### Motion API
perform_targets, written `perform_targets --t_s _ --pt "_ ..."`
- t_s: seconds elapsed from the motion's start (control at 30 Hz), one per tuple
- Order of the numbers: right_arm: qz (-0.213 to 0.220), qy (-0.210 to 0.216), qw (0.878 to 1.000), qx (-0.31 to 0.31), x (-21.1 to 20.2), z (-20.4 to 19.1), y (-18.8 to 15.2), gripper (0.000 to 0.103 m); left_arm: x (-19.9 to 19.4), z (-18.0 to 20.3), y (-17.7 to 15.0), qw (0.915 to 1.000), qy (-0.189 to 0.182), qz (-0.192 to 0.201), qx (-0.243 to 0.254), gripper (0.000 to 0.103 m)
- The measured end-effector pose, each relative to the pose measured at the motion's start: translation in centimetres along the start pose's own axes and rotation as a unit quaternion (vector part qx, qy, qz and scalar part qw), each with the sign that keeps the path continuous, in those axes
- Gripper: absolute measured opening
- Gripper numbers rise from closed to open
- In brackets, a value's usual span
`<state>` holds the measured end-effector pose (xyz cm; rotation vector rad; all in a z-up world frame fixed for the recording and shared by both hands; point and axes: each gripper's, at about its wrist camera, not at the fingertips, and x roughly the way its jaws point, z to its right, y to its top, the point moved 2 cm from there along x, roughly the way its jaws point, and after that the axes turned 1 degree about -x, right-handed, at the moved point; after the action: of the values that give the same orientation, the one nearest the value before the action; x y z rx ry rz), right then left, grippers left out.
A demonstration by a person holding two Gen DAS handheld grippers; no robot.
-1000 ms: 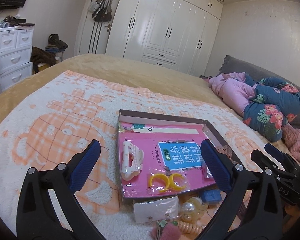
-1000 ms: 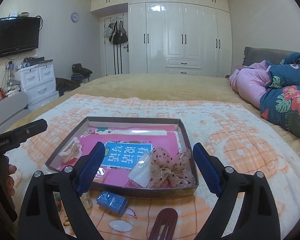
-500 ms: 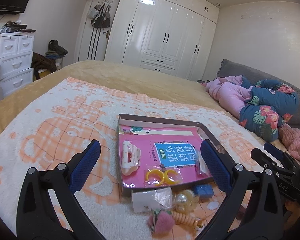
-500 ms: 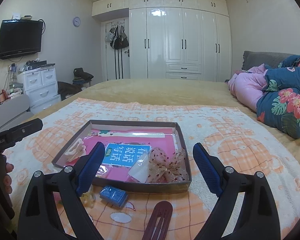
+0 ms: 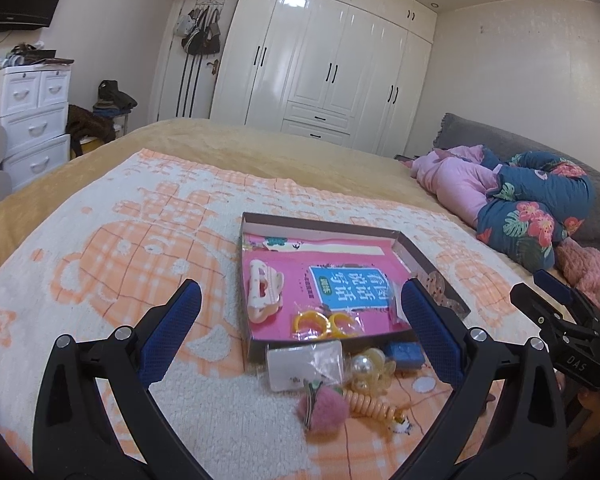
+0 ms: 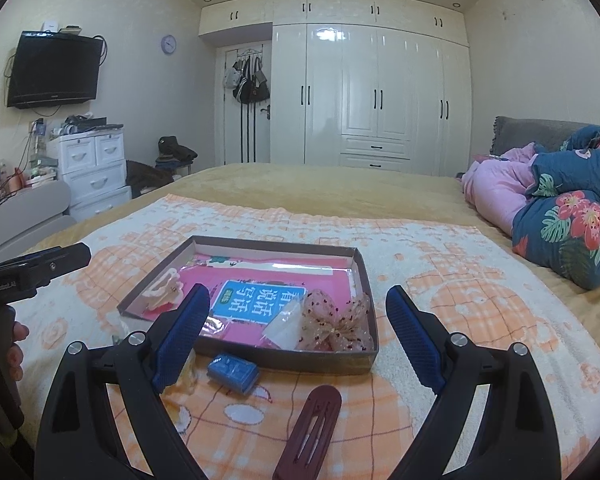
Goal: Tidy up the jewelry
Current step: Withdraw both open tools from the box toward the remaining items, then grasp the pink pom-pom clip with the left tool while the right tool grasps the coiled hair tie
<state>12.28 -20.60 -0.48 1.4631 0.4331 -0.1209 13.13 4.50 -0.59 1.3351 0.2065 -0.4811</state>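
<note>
Right now, quick notes, all places told from the box:
Box: shallow brown box (image 6: 324, 362) w/ a pink book inside, sits on the orange-and-white blanket (image 5: 120, 240) on the bed.
In box: white claw clip (image 5: 264, 292) at its left side, yellow rings in a bag (image 5: 324, 322) at the near edge, sparkly bow (image 6: 334, 324) in the near right corner.
Not in box yet: blue clip (image 6: 233, 372) touching or almost touching the near wall; dark red hair clip (image 6: 312, 432) a bit nearer than that; white card bag (image 5: 305, 364), pearl clip (image 5: 370, 366), pink fuzzy clip (image 5: 324, 410) and spiral hair tie (image 5: 370, 404) all bunched just in front of the near wall.
Left gripper (image 5: 300, 332): wide open, nothing in it, up over the bunch by the near wall.
Right gripper (image 6: 298, 332): wide open, nothing in it, aimed at the box's near wall.
Key thing: dark red hair clip lies straight in front of the right gripper, low btw its fingers, long side pointing at the box. I think the right hand is nearer to it; left hand is nearer to the bunch.
Next, my guess: dip down, pinch one loose piece, lift it over the near wall.
</note>
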Motion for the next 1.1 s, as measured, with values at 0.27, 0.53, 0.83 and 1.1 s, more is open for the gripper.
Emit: perform_targets --t_s 0.27,0.53,0.83,1.1 --pt "-0.01 0.018 1.0 -0.008 -0.7 -0.9 -0.9 0.087 -0.3 0.0 -1.1 0.9998 0.004 -0.015 0.01 0.092" --pt "-0.028 0.04 0.999 -0.018 -0.6 -2.2 -2.1 0.087 -0.4 -0.1 -2.2 0.9992 0.006 -0.036 0.015 0.092" --pt "-0.06 0.081 0.994 -0.039 -0.2 -4.8 -3.7 0.087 0.0 -1.3 -3.6 0.997 0.015 -0.075 0.009 0.091" --pt "-0.104 0.125 0.985 -0.063 1.3 -7.5 -5.4 0.087 0.6 -1.8 -5.0 0.9935 -0.002 -0.114 0.002 0.072"
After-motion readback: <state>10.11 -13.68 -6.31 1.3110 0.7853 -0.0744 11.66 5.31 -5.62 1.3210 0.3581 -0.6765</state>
